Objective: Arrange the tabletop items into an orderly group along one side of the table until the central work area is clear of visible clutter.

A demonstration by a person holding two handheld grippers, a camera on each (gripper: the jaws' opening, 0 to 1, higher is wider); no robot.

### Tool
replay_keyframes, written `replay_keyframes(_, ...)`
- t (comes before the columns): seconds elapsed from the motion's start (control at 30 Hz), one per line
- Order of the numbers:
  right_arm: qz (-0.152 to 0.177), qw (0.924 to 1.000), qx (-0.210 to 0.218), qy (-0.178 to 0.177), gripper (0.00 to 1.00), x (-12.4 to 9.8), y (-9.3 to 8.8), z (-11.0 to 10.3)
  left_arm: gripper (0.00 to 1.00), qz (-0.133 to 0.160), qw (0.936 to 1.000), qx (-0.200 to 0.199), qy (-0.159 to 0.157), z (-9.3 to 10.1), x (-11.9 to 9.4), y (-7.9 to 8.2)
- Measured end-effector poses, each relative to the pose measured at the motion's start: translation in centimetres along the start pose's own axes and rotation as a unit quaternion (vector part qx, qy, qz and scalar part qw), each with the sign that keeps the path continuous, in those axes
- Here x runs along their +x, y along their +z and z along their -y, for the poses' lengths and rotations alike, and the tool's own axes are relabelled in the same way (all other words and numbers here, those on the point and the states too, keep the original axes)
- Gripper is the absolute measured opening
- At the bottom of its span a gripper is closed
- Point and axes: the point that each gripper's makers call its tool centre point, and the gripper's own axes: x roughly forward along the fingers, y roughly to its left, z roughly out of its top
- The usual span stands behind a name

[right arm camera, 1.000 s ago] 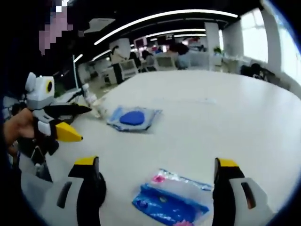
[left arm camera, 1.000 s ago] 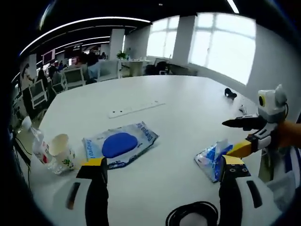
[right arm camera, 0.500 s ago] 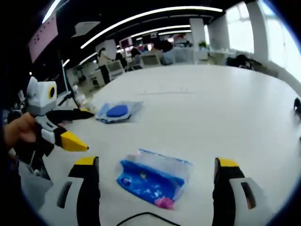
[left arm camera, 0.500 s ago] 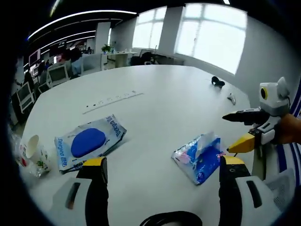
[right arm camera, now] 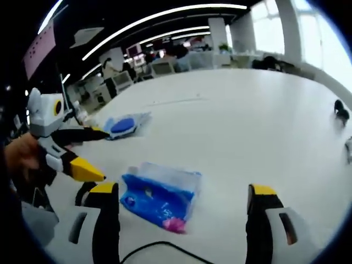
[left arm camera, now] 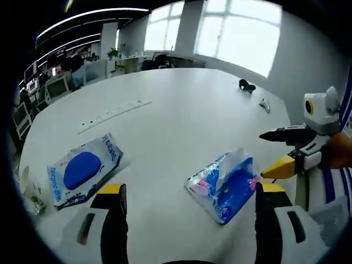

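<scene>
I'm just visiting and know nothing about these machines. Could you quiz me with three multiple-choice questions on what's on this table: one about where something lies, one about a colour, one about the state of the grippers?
1. Where does the blue tissue pack lie in the left gripper view?
A. beside the paper cup
B. on the white table, near the right gripper
C. on a chair

2. What colour is the oval on the wet-wipes pack?
A. red
B. green
C. blue

3. How do the left gripper's jaws stand?
A. apart, holding nothing
B. shut on the tissue pack
C. shut on the cup

Answers: 1 B, the pack lies just before the other gripper's yellow tip. 2 C, a dark blue oval fills its front. 3 A, bare table shows between the jaws.
</scene>
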Motion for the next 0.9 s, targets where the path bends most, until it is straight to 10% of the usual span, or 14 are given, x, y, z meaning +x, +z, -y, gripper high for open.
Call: replay_keyframes(0.9, -0.035, 0.9979, 0.054, -0.007, 0.69, 1.9, -3.8, 0.9, 0.61, -0.065, 0.9978, 0.014, -0.006, 2.7, 4.8, -4.8)
